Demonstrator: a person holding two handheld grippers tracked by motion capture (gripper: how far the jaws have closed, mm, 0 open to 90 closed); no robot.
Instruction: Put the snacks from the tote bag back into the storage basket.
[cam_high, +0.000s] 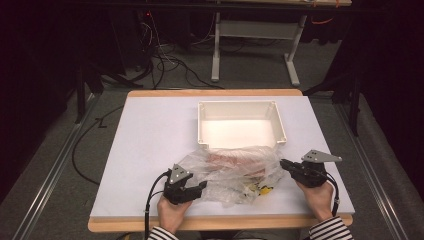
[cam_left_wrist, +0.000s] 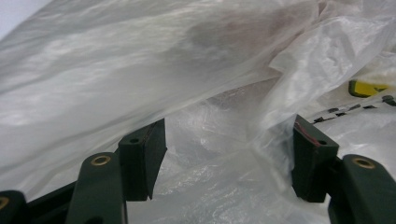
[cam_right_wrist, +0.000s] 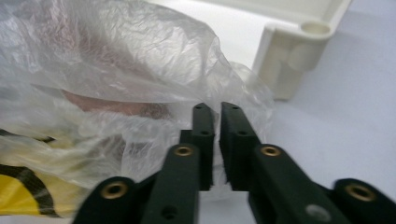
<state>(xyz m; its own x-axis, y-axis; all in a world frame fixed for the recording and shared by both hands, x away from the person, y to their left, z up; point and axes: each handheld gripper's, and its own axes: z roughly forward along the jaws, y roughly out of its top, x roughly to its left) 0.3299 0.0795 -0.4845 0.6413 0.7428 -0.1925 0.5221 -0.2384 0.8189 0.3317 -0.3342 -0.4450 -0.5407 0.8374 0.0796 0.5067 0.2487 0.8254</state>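
I had both hands low at the near edge, striped sleeves just showing. My left gripper (cam_high: 201, 188) pointed right, jaws standing wide apart; in the left gripper view its pads (cam_left_wrist: 142, 158) were well separated. My right gripper (cam_high: 284, 163) pointed left, angled slightly away from me, jaws nearly together with a thin gap between the pads (cam_right_wrist: 204, 140). Wrists roughly level, cables trailing back.

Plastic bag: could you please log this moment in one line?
plastic bag on table | left tool open | right tool nearly shut | bin empty
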